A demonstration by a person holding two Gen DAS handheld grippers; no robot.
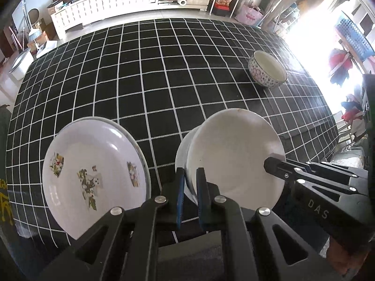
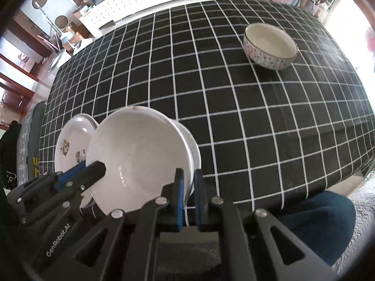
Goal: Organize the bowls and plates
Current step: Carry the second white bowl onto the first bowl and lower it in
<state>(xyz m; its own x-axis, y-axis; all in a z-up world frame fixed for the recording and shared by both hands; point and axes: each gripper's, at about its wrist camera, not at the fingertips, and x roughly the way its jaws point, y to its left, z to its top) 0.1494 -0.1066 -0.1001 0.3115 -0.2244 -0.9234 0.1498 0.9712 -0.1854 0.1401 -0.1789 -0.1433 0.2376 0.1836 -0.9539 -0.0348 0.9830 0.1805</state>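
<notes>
A plain white bowl [image 1: 234,157] is held above the near part of the black checked table, one gripper on each side of its rim. My left gripper [image 1: 190,187] is shut on its left rim. My right gripper [image 2: 189,187] is shut on its right rim; the bowl [image 2: 140,154] fills the middle of that view. A white plate with flower prints [image 1: 93,175] lies on the table just left of the bowl, also in the right wrist view [image 2: 70,145]. A patterned bowl [image 1: 267,70] stands upright at the far right of the table [image 2: 269,44].
The table [image 1: 152,82] has a black cloth with a white grid; its right edge drops off near the patterned bowl. White cabinets [image 1: 105,2] and clutter stand beyond the far edge. A person's blue-clad leg [image 2: 323,222] is at the near right.
</notes>
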